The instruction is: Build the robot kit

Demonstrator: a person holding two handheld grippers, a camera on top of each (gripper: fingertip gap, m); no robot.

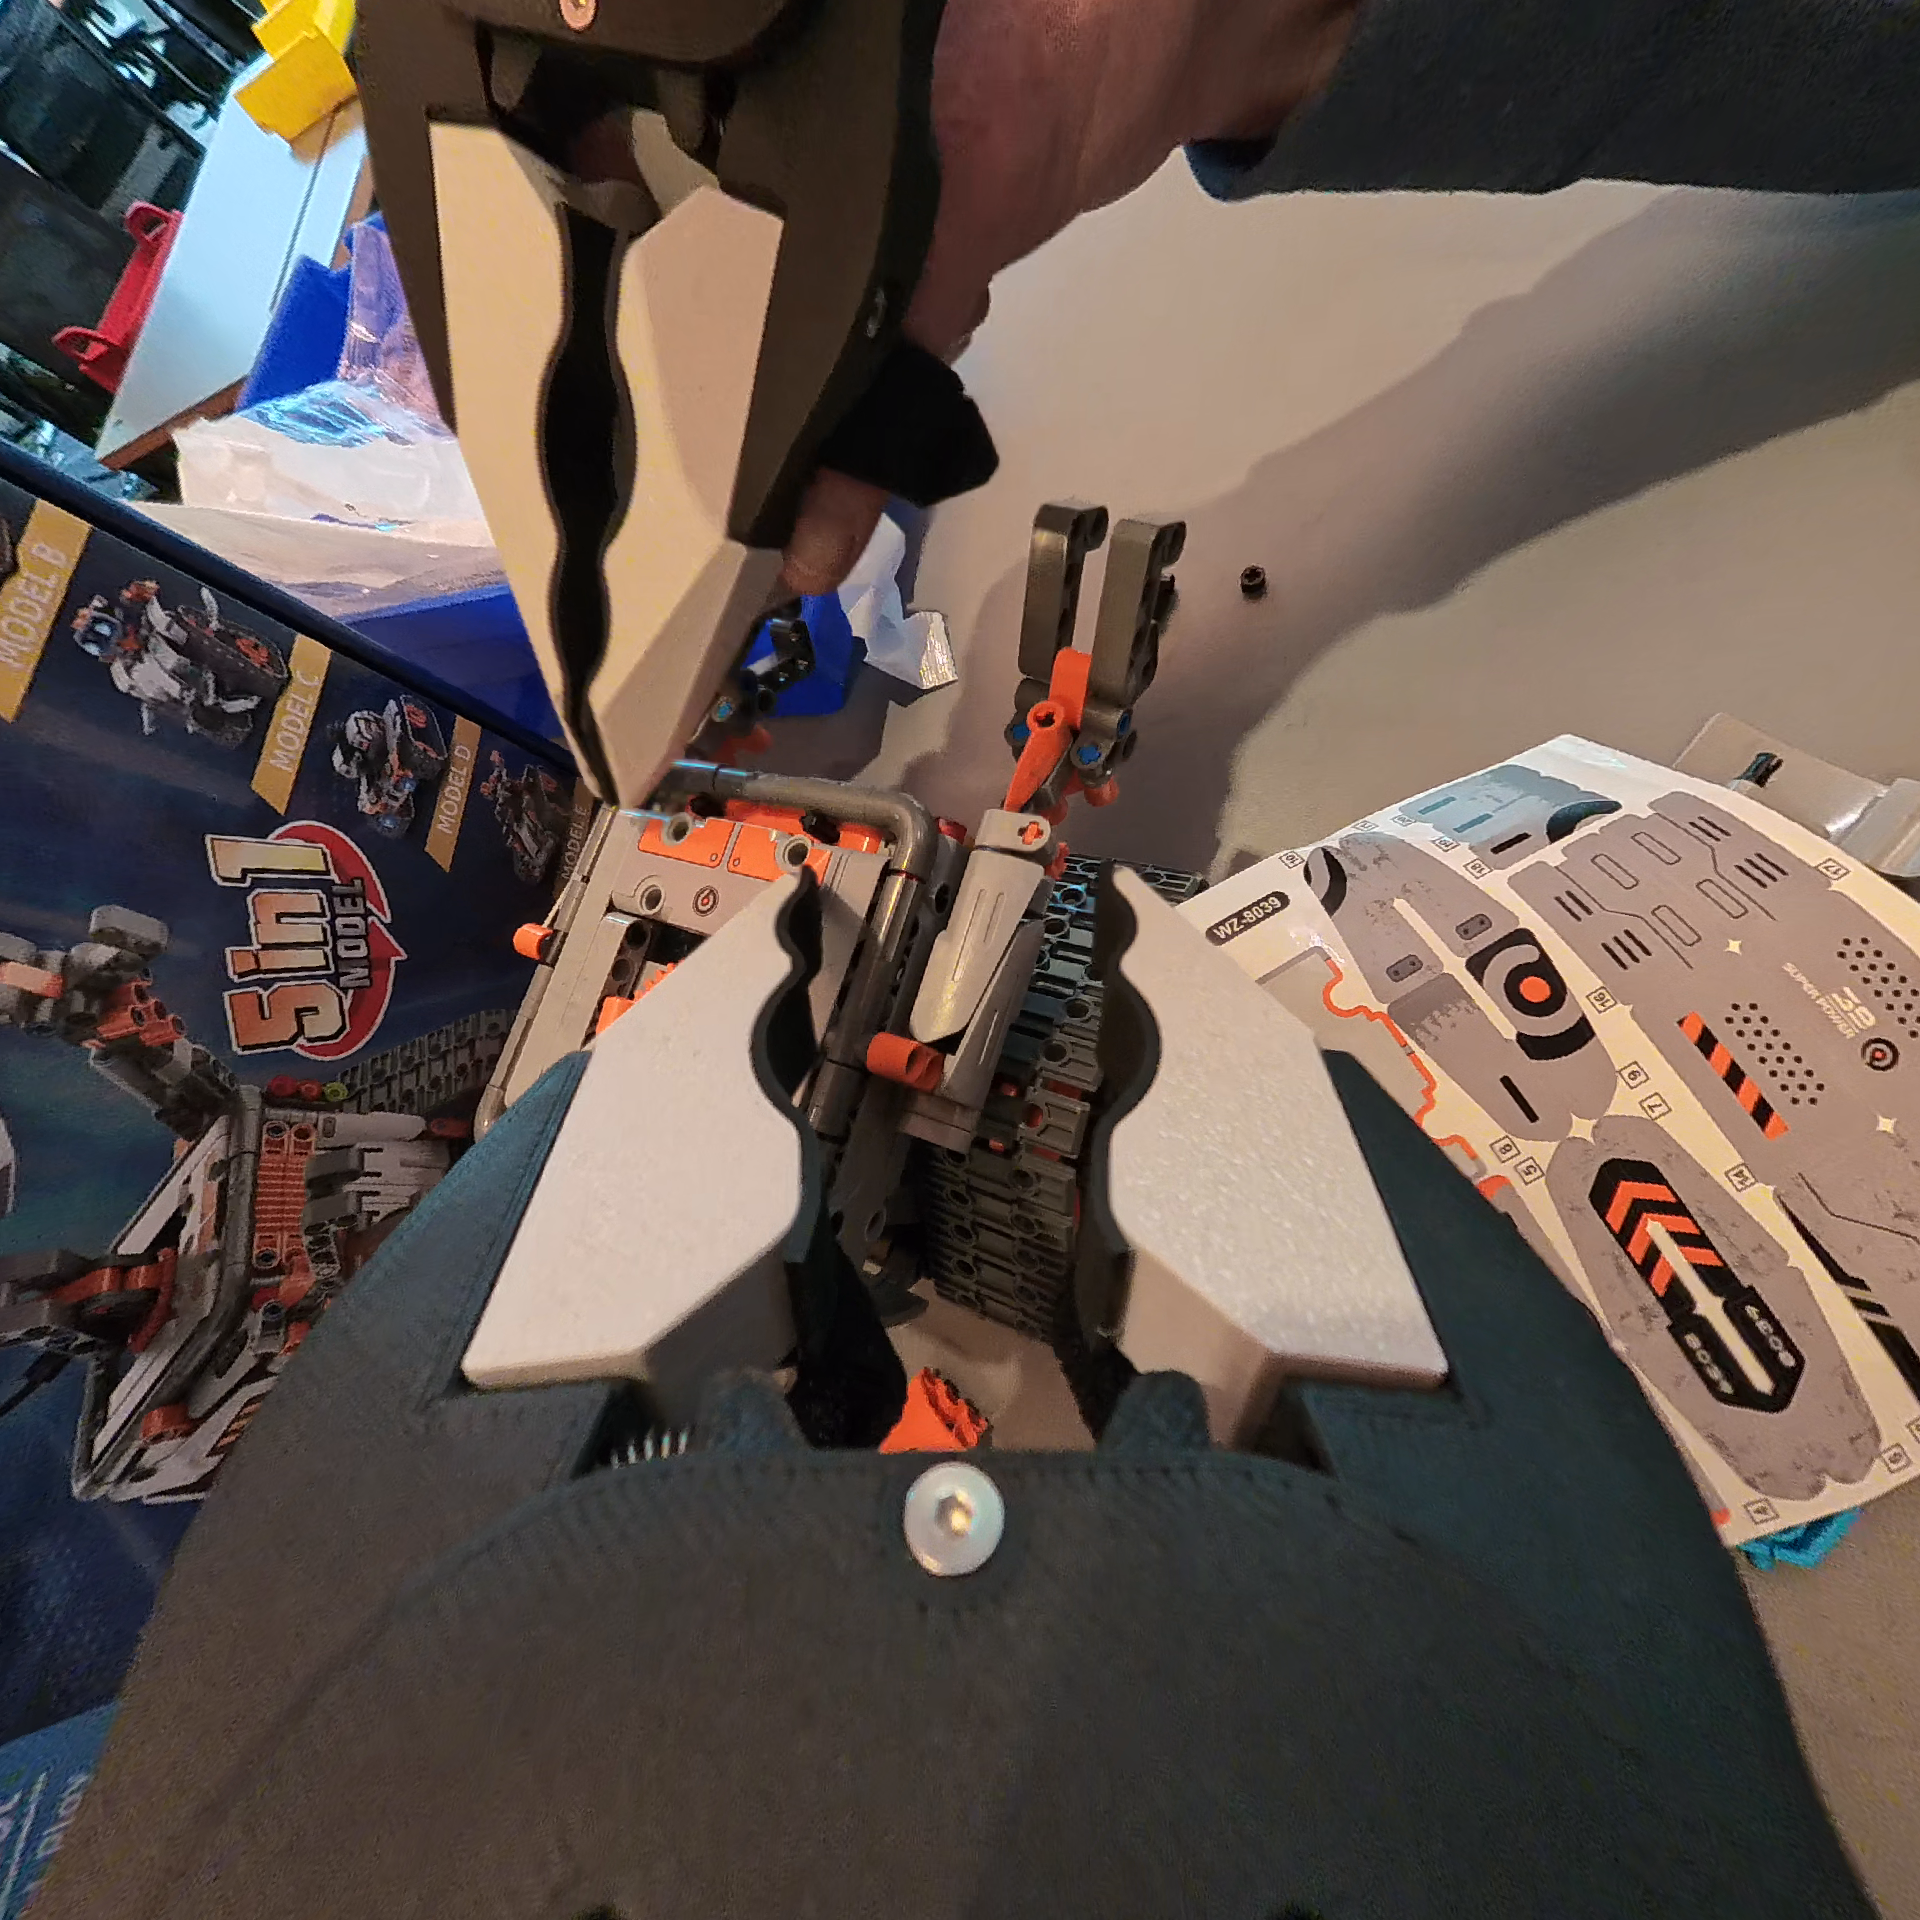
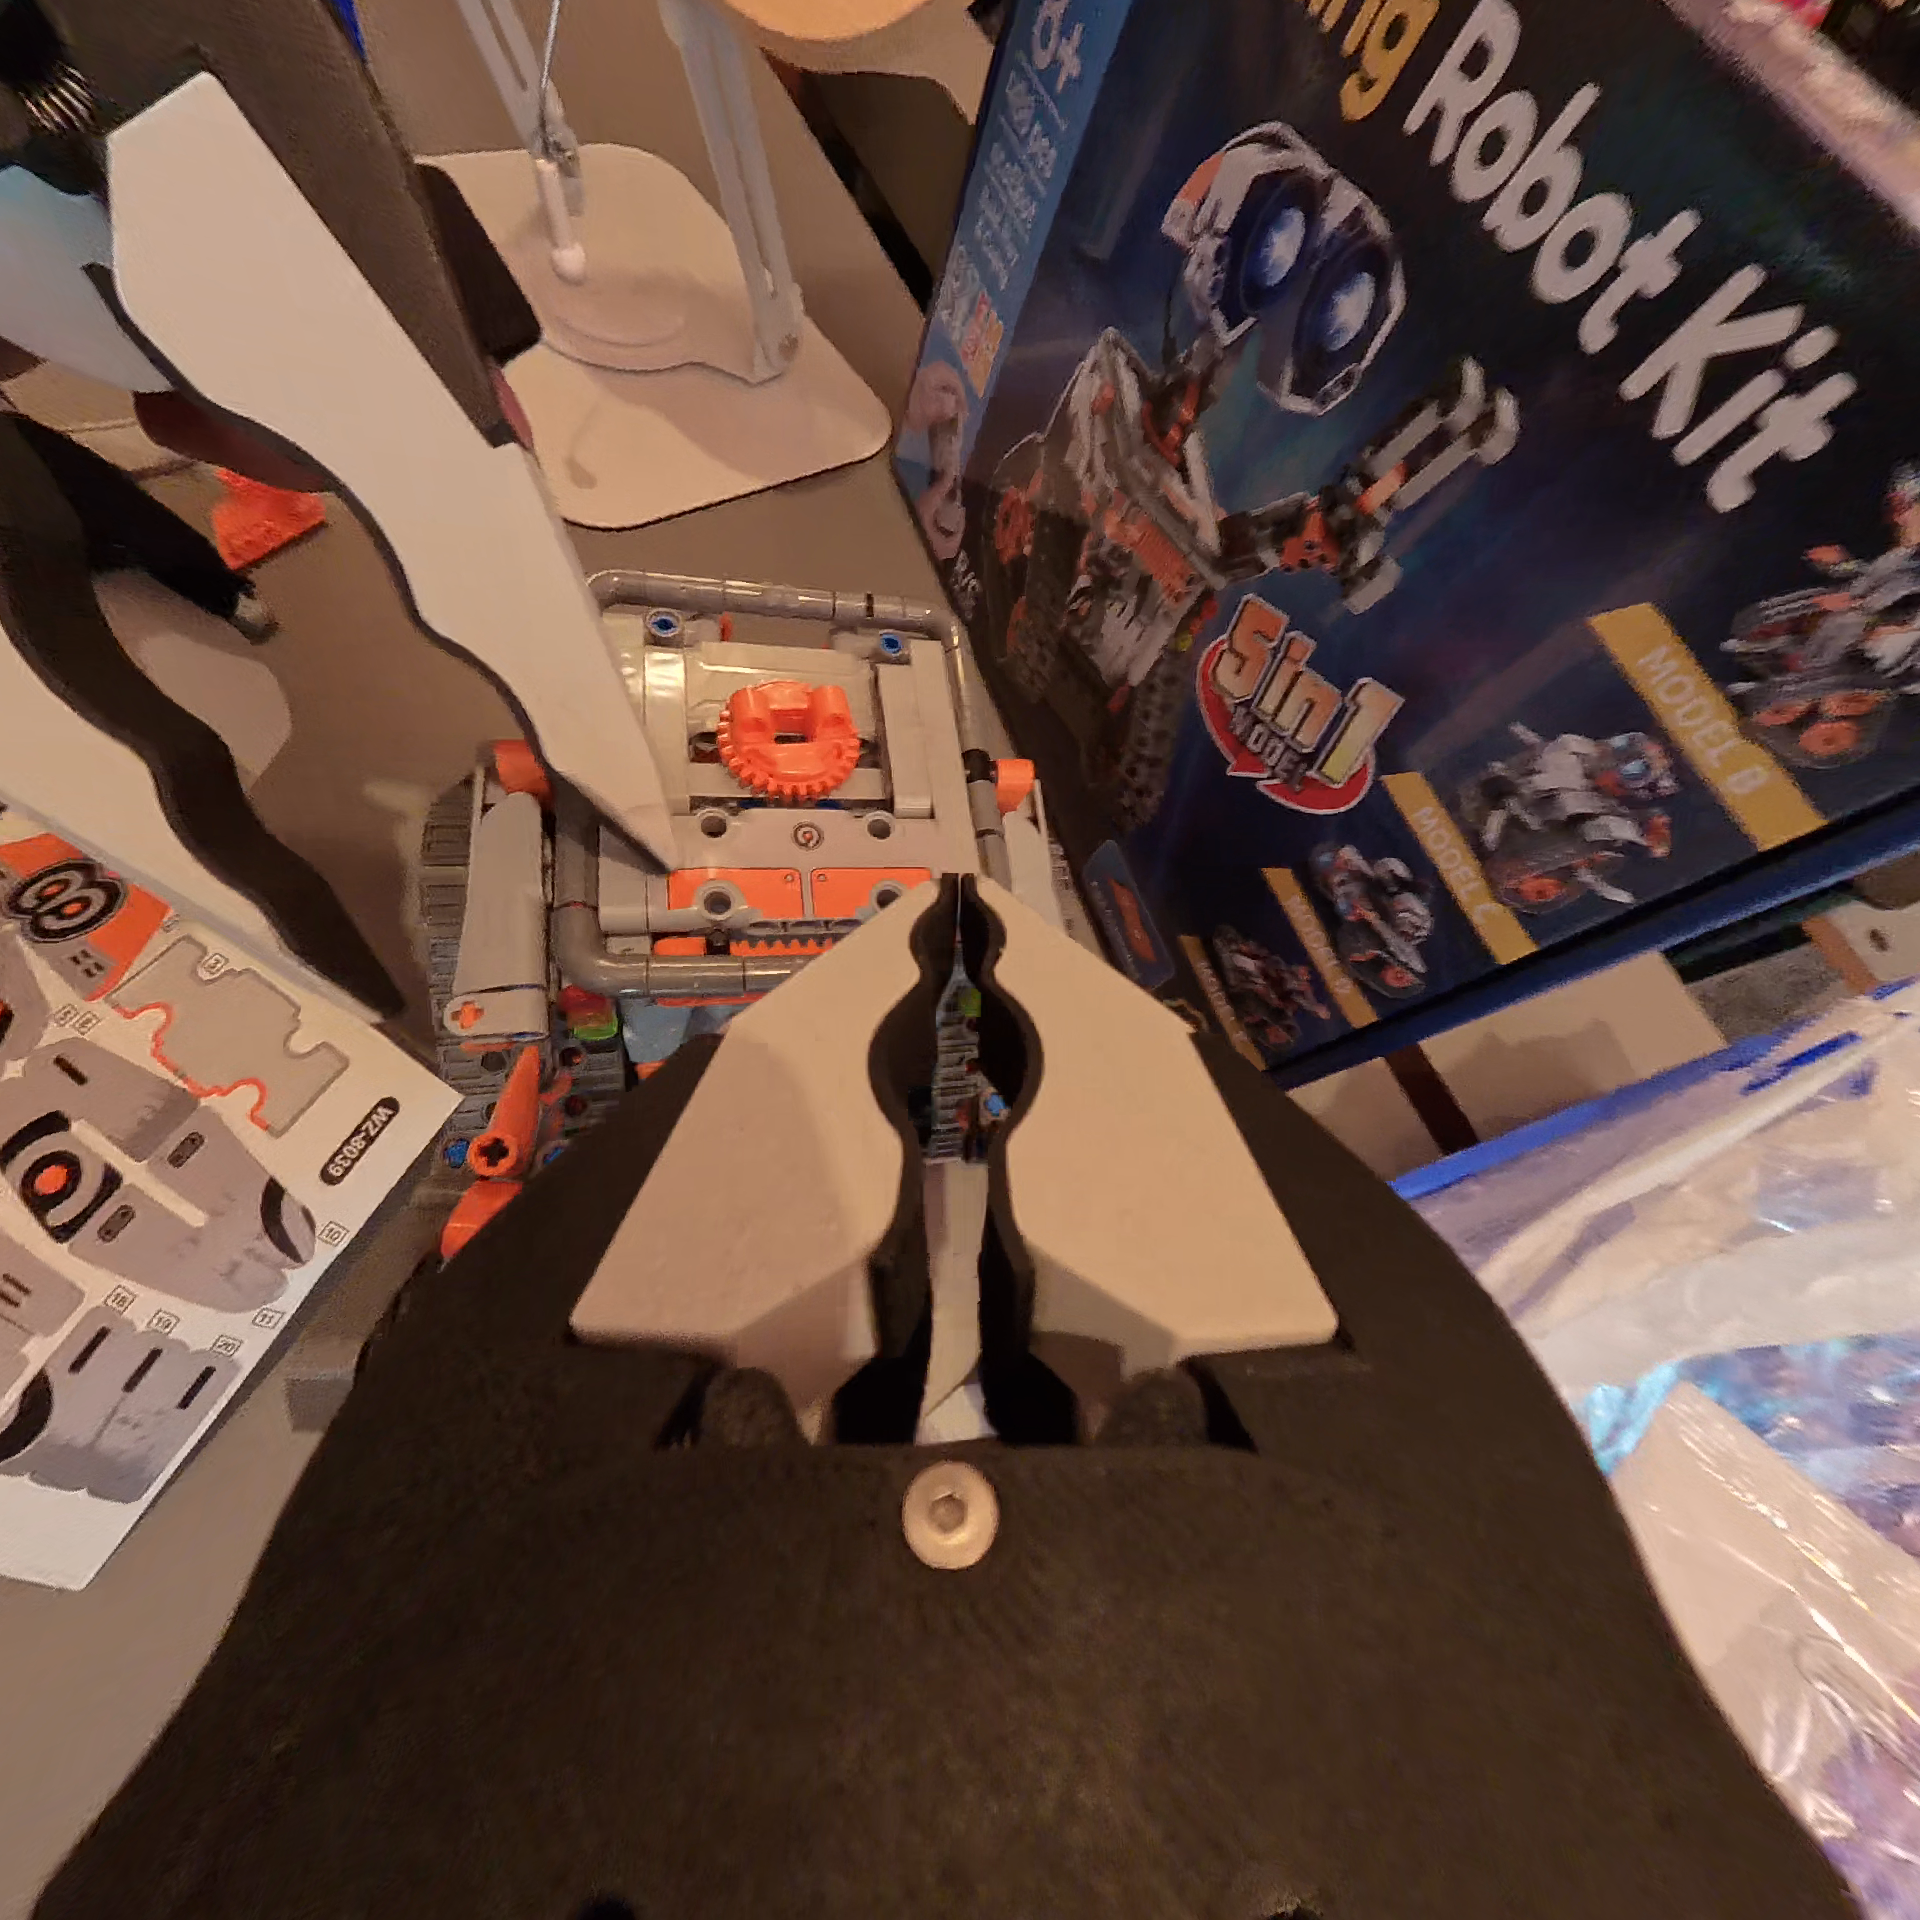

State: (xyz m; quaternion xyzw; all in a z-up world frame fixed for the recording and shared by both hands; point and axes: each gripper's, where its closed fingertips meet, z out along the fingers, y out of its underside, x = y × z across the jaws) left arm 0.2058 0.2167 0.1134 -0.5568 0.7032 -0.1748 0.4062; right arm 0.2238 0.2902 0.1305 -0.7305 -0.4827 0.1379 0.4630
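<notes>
A grey and orange brick-built tracked robot model stands on the table; the right wrist view shows it from above. My left gripper is closed partway around the model's track side and its grey arm piece. In the right wrist view the left gripper straddles that track. My right gripper is shut, its tips against the model's orange front panel. In the left wrist view the right gripper comes down from above. A pale strip shows between its fingers; I cannot tell what it is.
A sticker sheet lies beside the model, also in the right wrist view. The dark blue kit box stands on the other side. Clear plastic bags, a white lamp base and a small black pin lie around.
</notes>
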